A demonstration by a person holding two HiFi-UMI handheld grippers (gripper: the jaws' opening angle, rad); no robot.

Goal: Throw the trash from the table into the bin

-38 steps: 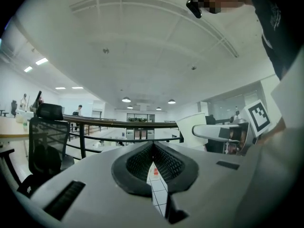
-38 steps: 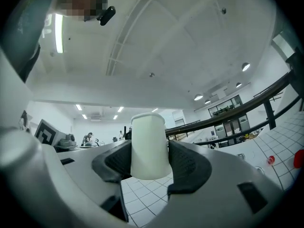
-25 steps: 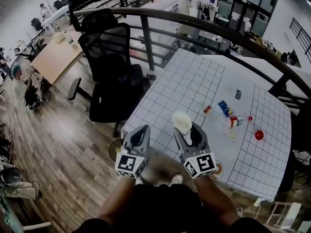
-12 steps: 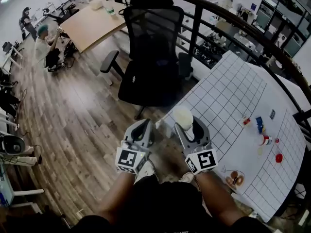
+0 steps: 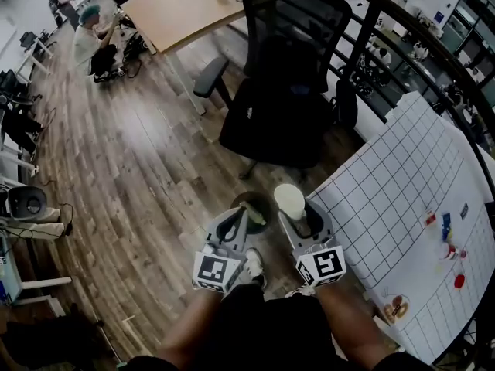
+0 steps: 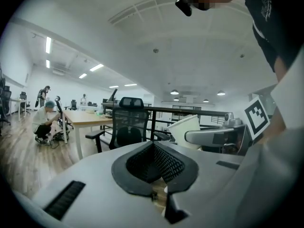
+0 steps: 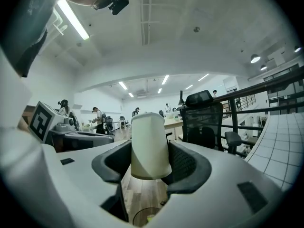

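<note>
A broad stretch of bare plank wooden floor (image 5: 116,168) is seen at the left, with a person crouched (image 5: 91,39) far off at its far left edge. A light wooden desk (image 5: 174,10) is set at the far side, and a black mesh office chair (image 5: 286,91) is placed to its right, backed by a curved black railing (image 5: 387,18).

A round dark bin (image 5: 249,205) is stood on the floor in front of the chair, just beside the near left corner of the table. It is framed between the two grippers in the head view, with a green scrap seen inside.

The left gripper (image 5: 237,216) is held low over the floor, its jaws closed together with nothing between them.

The right gripper (image 5: 300,215) is held just beside it, jaws fairly wide and clamped on a white paper cup (image 5: 290,201), gripped upside down by its sides. The bin's rim is glimpsed below the cup through the jaws.

A white gridded table (image 5: 379,207) fills the right. Small coloured trash (image 5: 446,229) is left lying towards its far right edge, well apart from both grippers.
</note>
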